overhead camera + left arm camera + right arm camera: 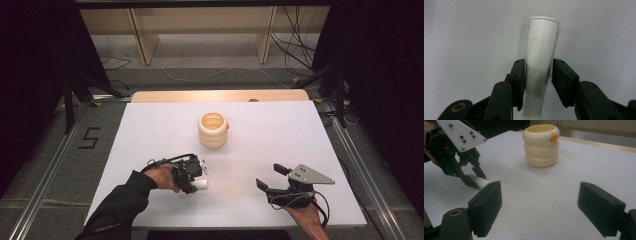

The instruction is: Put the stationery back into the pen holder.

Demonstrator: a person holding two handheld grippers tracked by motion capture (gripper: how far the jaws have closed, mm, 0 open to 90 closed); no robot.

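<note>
**On the white surface: the left hand-held gripper settles around a lying tube**

At the near left of the surface (pixel 150 125), a white tube (pixel 539 60) lies on its side with its rimmed mouth pointing away from the left hand-held gripper (pixel 537 75). The two black jaws straddle the tube's lower half; one pad looks to touch its side while a sliver of gap shows at the other, so the grip does not yet look firm. The step in hand appears to be the grasp itself. The next move calls for finishing the squeeze evenly, since the tube sits slightly askew between the pads and could roll or twist out, then lifting it clear.

The right hand-held gripper (pixel 539 205) hovers at the near right with its jaws wide apart and nothing between them, well apart from the tube. A cream ribbed cup (pixel 213 130) with an orange spot on its rim stands upright farther back, near the middle. Bare surface lies between it and the tube, so nothing blocks a path there.
</note>
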